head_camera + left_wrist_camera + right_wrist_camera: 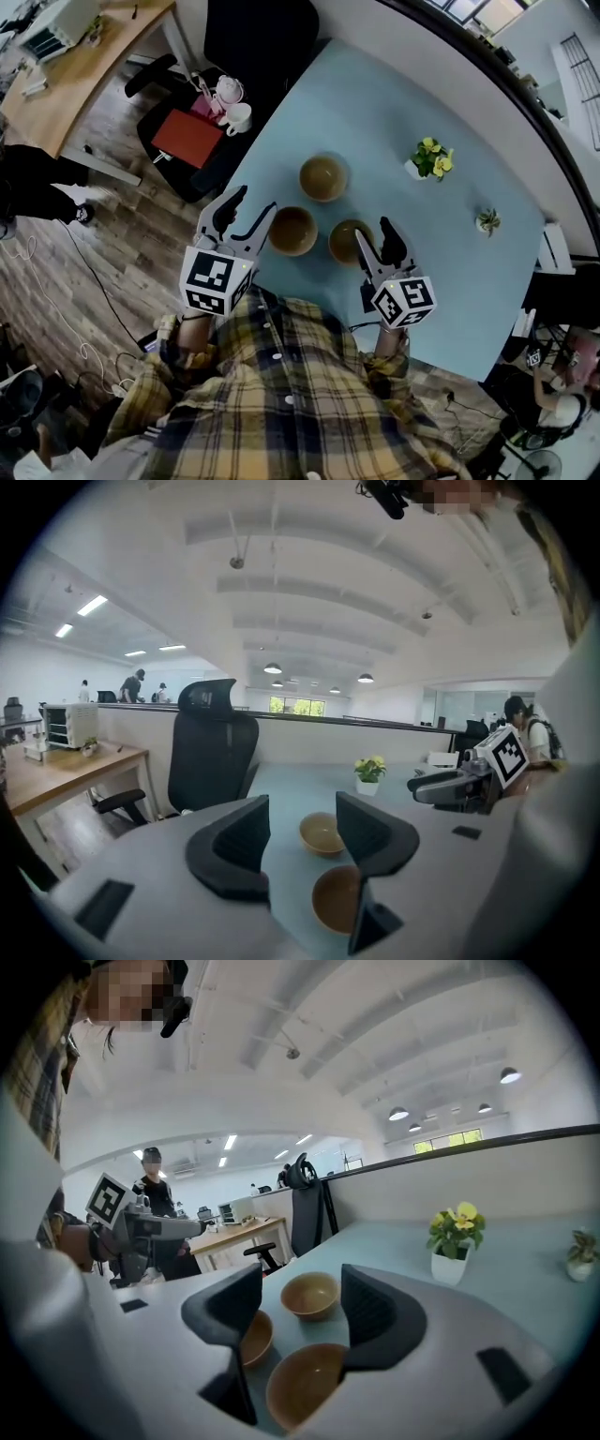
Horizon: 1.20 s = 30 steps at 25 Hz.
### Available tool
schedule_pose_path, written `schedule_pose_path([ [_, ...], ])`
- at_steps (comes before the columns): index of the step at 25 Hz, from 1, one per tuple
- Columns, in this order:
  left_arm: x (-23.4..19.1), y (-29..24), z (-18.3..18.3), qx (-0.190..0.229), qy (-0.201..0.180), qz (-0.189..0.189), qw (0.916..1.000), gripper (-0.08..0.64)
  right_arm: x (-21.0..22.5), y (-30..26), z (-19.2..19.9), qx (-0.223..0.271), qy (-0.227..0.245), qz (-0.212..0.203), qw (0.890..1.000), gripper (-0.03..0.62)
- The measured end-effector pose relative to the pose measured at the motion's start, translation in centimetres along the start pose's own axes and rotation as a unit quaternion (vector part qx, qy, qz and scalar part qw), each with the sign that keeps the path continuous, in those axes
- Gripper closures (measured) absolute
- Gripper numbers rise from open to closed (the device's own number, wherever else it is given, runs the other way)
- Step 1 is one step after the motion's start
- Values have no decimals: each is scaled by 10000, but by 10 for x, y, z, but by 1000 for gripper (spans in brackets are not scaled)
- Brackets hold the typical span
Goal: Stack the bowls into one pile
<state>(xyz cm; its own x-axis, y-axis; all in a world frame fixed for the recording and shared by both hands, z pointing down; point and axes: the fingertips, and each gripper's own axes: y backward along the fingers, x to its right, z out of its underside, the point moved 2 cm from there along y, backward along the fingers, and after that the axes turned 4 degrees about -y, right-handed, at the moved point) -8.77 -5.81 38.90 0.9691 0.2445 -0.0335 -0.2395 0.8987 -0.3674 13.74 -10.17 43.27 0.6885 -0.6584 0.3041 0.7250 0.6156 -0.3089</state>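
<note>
Three bowls on table [403, 94], none stacked. All sit left of the yellow plant [431, 159] in head view: far bowl [323, 178] closest to it, left bowl [292, 231] and right bowl [347, 242] farther, toward the person.

Two grippers: left gripper [255, 202] and right gripper [373, 230], jaws apart, empty.

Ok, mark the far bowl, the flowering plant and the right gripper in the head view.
far bowl [323, 178], head view, middle of its hollow.
flowering plant [433, 156], head view, on the yellow blooms.
right gripper [373, 231], head view, midway between its open fingertips.
</note>
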Motion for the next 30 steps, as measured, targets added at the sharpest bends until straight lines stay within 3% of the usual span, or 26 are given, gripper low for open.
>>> schedule_pose_path([
  [15, 4, -21, -10, -65, -404, 1109, 9930, 359, -21, 25, 6, 181, -295, 1021, 9942, 344],
  [30, 20, -36, 36, -715, -529, 1723, 9810, 376, -14, 34, 41, -63, -765, 1544, 9850, 344],
])
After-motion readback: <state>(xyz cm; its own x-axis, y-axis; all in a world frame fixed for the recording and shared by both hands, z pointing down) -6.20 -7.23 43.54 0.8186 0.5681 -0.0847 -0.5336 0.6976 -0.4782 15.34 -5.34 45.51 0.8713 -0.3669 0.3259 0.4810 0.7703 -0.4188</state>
